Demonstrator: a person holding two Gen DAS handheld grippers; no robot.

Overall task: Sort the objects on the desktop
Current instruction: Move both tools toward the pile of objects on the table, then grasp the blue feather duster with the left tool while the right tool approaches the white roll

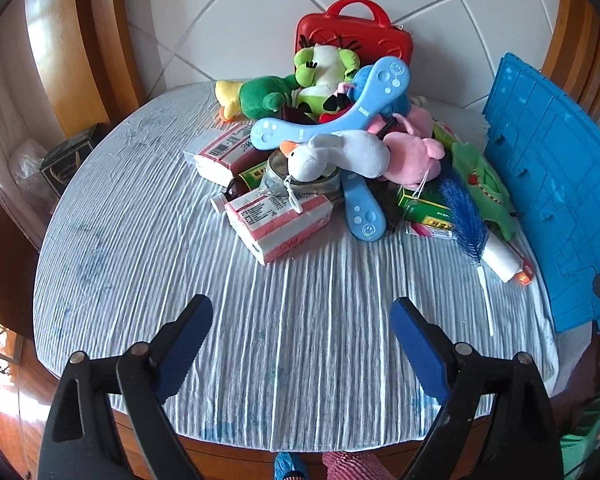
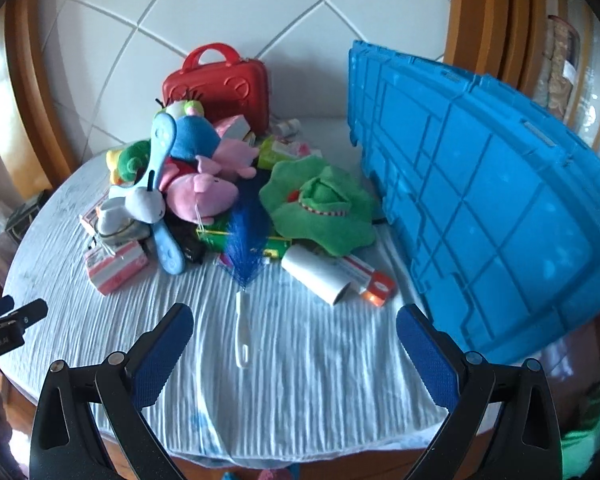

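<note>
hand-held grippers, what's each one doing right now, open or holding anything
Left hand-held gripper: open, nothing between its fingers, above the bare tablecloth.
Right hand-held gripper: open, holding nothing; the white duster handle lies on the cloth between its fingers, untouched.

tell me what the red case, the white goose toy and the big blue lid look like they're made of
Red case: hard moulded plastic, by its glossy sheen, embossed lines and rigid handle.
White goose toy: soft plush fabric, by its matte fuzzy surface and rounded stuffed shape, with an orange beak.
Big blue lid: rigid plastic, probably injection-moulded, by its raised rib grid and smooth, slightly shiny face.
</note>
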